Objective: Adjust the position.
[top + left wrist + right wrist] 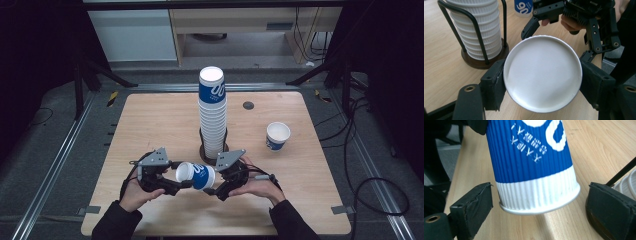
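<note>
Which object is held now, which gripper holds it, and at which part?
The left gripper holds the blue-and-white paper cup by its rim end, jaws on opposite sides. The right gripper is open around its base.

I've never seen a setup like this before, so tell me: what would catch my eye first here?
Probably the tall stack of blue-and-white ribbed paper cups in a black wire holder at the wooden table's middle. In front of it a person holds one such cup sideways: the left gripper clamps its rim, while the right gripper's jaws stand open around its base. Another cup stands alone at right.
</note>
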Demonstrator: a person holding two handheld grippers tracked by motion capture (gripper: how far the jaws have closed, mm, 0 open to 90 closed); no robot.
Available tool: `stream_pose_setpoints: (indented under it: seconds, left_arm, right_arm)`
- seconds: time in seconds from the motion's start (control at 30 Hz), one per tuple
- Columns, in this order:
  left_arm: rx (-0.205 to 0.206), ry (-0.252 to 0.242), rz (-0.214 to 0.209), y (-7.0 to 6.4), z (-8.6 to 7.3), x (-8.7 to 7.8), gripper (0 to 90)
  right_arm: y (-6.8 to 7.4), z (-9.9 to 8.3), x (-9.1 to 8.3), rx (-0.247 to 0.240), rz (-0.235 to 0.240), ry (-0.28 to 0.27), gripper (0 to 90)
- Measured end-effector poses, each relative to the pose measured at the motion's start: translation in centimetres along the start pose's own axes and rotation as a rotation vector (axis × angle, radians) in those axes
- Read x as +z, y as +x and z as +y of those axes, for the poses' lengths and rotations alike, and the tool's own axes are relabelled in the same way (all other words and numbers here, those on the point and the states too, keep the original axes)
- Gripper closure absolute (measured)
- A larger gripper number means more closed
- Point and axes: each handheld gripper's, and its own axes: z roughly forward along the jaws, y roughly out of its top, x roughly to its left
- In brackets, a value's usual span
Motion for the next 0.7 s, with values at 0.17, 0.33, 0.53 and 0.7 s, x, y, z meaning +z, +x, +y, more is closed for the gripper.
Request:
stream_pose_setpoints:
  seconds: [0.17, 0.33, 0.53, 0.7]
  left_arm:
    - [-0.002, -0.033, -0.026, -0.3, 0.1, 0.1, 28.2]
    - [0.008, -0.034, -0.039, -0.6, 0.1, 0.6, 28.2]
    - [-0.002, -0.025, -0.057, -0.5, 0.0, 0.7, 28.0]
    - [-0.003, -0.012, -0.055, -0.5, 0.0, 0.7, 25.5]
  right_arm:
    - [0.0, -0.1, 0.3, 0.009, 0.017, -0.022, 6.7]
    - [0.3, -0.1, 1.1, 0.000, 0.041, -0.024, 7.9]
    - [0.3, -0.3, 1.0, -0.006, 0.051, -0.031, 14.7]
    - [0.3, -0.3, 0.8, -0.010, 0.056, -0.027, 16.0]
